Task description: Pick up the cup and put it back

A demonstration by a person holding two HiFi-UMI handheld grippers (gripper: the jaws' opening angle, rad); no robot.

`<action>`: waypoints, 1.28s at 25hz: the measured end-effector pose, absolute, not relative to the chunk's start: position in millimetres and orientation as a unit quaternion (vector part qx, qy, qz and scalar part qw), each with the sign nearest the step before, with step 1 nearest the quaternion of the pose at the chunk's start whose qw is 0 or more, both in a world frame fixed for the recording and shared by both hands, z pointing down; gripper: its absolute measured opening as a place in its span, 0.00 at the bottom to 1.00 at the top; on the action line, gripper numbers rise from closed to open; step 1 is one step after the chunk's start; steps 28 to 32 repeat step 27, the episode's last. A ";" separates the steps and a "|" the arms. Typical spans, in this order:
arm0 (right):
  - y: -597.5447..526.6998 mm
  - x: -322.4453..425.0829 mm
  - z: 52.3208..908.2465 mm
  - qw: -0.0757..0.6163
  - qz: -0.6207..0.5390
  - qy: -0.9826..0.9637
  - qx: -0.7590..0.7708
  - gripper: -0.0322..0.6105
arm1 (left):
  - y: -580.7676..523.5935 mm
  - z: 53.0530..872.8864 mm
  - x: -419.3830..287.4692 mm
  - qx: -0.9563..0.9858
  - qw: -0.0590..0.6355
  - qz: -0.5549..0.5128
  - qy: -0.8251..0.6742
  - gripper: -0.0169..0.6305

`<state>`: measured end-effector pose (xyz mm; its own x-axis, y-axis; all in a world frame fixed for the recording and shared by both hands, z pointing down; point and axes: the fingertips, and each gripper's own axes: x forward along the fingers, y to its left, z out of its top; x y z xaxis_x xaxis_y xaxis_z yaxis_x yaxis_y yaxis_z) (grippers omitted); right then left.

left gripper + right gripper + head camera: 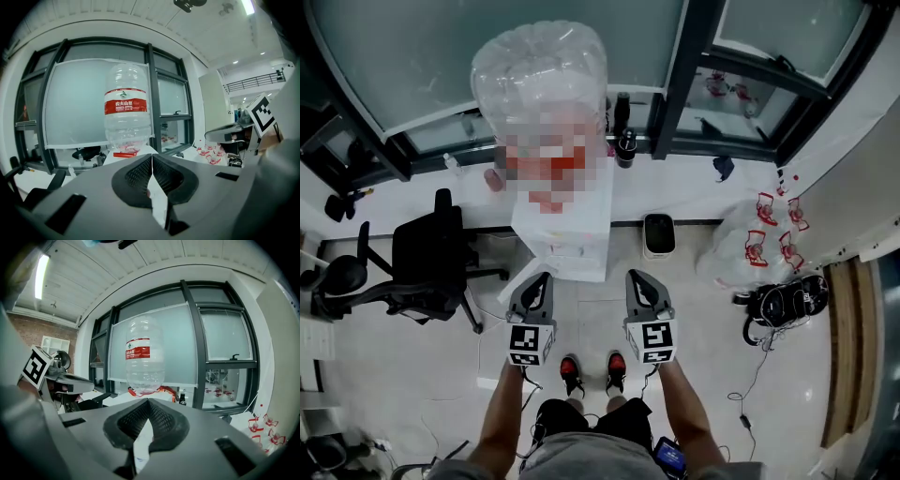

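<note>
- The left gripper [542, 277] and right gripper [636, 276] are held out side by side above the person's shoes, aimed at the water dispenser [562, 239]. This looks like a carrying pose between steps, not a reach.
- Both claws are pressed together with nothing pinched; each gripper view shows the ribbed pads meeting at the tip.
- No cup is in either claw, and I cannot pick one out for certain. A small pinkish thing [494, 178] at the ledge's left end, beside the bottle [539, 70], may be it – too small to tell.
- The big clear bottle sits upside down on the dispenser's top, as it must to feed it.
- The room has a pale floor [703, 356] and dark-framed frosted windows. A white ledge [694, 187] runs beneath them, with a dark flask [624, 141] at its back edge. An office chair [427, 253] stands to the left – plastic bags [755, 244] to the right.
</note>
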<state>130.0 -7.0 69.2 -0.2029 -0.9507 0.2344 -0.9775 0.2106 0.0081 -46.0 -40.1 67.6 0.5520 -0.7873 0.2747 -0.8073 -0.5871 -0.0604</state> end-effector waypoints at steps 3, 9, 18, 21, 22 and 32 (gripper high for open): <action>-11.5 130.5 67.6 0.090 0.069 -0.772 0.626 0.08 | -43.3 67.1 -44.5 0.881 0.035 0.138 -0.452 0.06; -9.2 139.4 71.0 0.089 0.071 -0.768 0.630 0.08 | -42.1 68.5 -38.6 0.881 0.037 0.138 -0.451 0.06; -5.8 141.1 75.3 0.088 0.079 -0.766 0.631 0.08 | -42.3 68.2 -29.5 0.884 0.036 0.136 -0.447 0.06; -3.3 143.0 78.8 0.090 0.084 -0.765 0.632 0.08 | -40.7 71.0 -27.1 0.884 0.038 0.139 -0.446 0.06; -2.8 143.4 79.0 0.090 0.086 -0.765 0.632 0.08 | -40.2 71.9 -26.7 0.884 0.038 0.139 -0.445 0.06; -3.9 146.2 77.6 0.091 0.092 -0.763 0.633 0.08 | -39.5 73.3 -24.5 0.883 0.041 0.139 -0.446 0.06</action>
